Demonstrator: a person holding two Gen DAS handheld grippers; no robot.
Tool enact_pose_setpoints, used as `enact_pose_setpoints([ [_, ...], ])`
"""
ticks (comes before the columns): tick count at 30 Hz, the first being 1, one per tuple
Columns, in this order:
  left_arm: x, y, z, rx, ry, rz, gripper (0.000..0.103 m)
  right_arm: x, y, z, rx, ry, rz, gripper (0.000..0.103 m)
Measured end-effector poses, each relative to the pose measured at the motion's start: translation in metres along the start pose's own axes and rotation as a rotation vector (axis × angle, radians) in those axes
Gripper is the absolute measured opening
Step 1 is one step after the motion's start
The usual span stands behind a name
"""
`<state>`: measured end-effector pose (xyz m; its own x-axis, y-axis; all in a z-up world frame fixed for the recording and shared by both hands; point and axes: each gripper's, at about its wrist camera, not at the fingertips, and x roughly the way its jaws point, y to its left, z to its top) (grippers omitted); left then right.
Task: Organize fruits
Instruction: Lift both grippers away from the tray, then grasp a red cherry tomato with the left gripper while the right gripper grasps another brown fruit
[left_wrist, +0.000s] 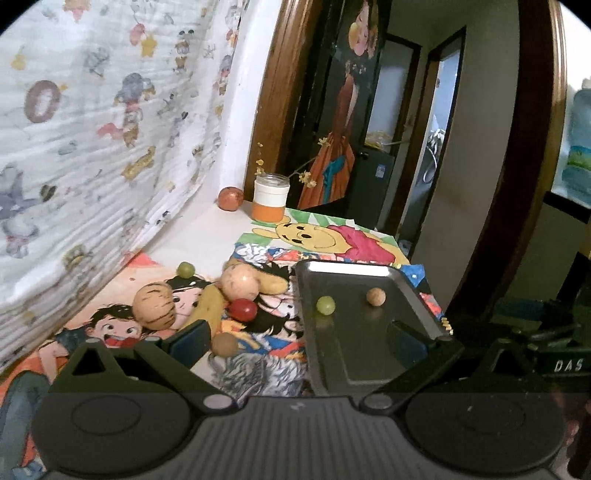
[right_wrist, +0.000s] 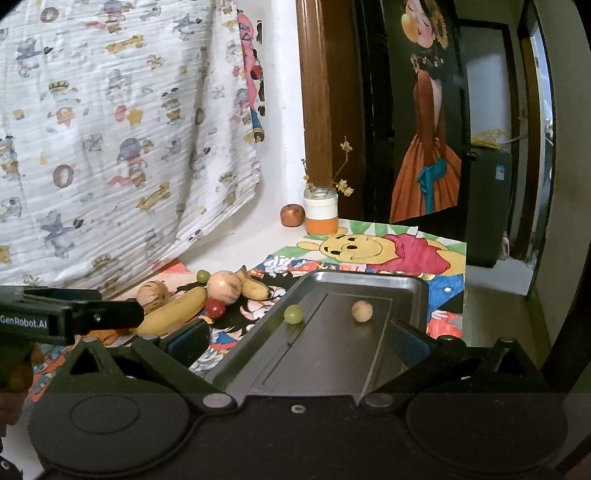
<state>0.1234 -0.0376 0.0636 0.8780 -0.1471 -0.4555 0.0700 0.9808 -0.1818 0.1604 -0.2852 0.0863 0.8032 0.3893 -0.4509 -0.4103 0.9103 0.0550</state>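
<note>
A dark metal tray (left_wrist: 413, 295) (right_wrist: 410, 284) holds a green grape (left_wrist: 325, 305) (right_wrist: 293, 314) and a small tan fruit (left_wrist: 376, 296) (right_wrist: 362, 311). Left of it on the cartoon mat lie a banana (left_wrist: 207, 308) (right_wrist: 173, 312), two striped tan melons (left_wrist: 155, 305) (left_wrist: 239, 282), a red cherry tomato (left_wrist: 243, 309) (right_wrist: 215, 308), another green grape (left_wrist: 185, 269) and a small brown fruit (left_wrist: 224, 344). My left gripper (left_wrist: 295, 341) is open and empty, spanning the tray's left edge. My right gripper (right_wrist: 295, 341) is open and empty over the tray's near end.
A white-and-orange jar (left_wrist: 270, 197) (right_wrist: 320, 210) with dried flowers and a red apple (left_wrist: 230, 198) (right_wrist: 292, 215) stand at the table's back by the wall. A patterned cloth (left_wrist: 92, 147) hangs on the left. The table's right edge (right_wrist: 463, 295) drops off.
</note>
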Motion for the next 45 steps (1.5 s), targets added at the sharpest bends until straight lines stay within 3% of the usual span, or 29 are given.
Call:
enact_pose_setpoints([
  [19, -0.032, 0.013, -0.046, 0.068, 0.072, 0.033, 0.103, -0.021, 0.035, -0.043, 0.047, 0.116, 0.013, 0.102],
  [30, -0.030, 0.030, -0.060, 0.041, 0.139, 0.064, 0.103, -0.012, 0.047, -0.058, 0.065, 0.202, 0.024, 0.103],
  [37, -0.021, 0.056, -0.061, 0.036, 0.200, 0.117, 0.103, 0.010, 0.057, -0.064, 0.003, 0.306, 0.029, 0.103],
  [45, -0.009, 0.092, -0.051, 0.060, 0.204, 0.177, 0.103, 0.032, 0.077, -0.050, -0.179, 0.334, 0.066, 0.103],
])
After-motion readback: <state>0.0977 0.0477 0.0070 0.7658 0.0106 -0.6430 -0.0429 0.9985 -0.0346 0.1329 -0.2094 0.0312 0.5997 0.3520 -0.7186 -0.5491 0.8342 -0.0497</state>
